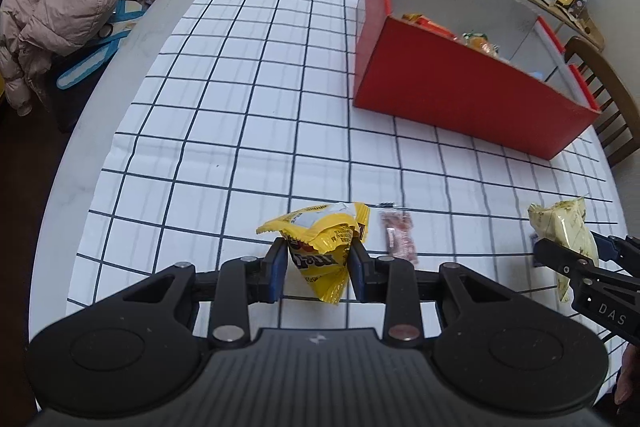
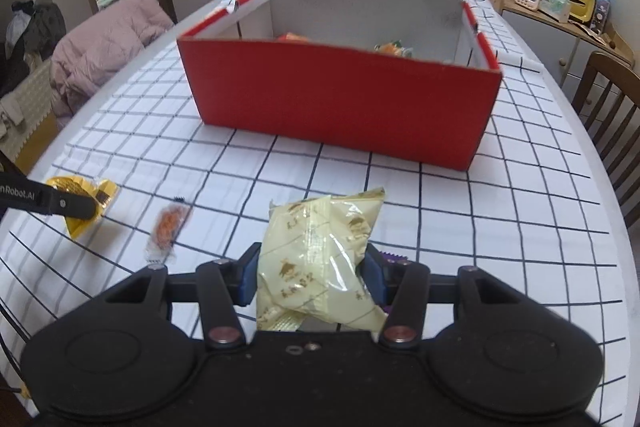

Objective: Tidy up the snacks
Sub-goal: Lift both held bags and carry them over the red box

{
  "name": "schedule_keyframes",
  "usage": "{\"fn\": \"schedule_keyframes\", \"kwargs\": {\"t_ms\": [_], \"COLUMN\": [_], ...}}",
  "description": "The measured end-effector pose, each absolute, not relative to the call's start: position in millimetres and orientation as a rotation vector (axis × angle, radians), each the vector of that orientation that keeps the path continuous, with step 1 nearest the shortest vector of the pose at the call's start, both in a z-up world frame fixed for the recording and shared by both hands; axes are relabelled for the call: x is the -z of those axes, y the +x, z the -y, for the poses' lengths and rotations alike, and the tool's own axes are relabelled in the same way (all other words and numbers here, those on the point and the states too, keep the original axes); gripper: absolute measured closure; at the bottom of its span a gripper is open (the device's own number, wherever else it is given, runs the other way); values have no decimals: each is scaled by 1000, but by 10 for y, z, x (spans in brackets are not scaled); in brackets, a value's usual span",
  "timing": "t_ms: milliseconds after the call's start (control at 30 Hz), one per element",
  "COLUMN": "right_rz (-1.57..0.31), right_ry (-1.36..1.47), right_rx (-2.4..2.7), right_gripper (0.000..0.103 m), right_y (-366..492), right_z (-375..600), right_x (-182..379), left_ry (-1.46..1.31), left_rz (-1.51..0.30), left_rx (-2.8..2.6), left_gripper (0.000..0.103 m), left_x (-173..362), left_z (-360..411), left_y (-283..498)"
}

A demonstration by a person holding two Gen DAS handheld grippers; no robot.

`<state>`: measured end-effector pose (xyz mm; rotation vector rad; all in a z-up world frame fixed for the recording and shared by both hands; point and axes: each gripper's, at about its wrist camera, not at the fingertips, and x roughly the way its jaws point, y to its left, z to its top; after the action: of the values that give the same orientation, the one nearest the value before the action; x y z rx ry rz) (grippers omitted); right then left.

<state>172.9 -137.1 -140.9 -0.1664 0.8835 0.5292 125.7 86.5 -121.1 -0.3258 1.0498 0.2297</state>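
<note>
Yellow candy bag (image 1: 320,251) clamped in left gripper (image 1: 318,265) — pale snack pack (image 2: 320,267) clamped in right gripper (image 2: 312,277).

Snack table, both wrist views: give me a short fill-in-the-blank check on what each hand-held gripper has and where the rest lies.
1. The left hand-held gripper is shut on a ____ candy packet.
2. The right hand-held gripper is shut on a pale ____ snack bag.
3. The small clear-wrapped snack lies on the ____ tablecloth, outside the box.
4. The open box that already holds snacks is ____ on the outside.

Missing words: yellow; cream; checked; red
</note>
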Motion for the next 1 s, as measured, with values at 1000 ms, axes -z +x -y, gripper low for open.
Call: {"fn": "schedule_keyframes", "kwargs": {"t_ms": [1000], "right_rz": [-697], "right_ry": [-111], "right_rx": [-524], "right_gripper": [52], "right_y": [2366], "right_z": [1470], "right_x": [344], "left_ry": [-231], "left_rz": [-854], "left_rx": [-122], "left_gripper": [71], "left_x": [192], "left_z": [-488], "left_y": [2161]}}
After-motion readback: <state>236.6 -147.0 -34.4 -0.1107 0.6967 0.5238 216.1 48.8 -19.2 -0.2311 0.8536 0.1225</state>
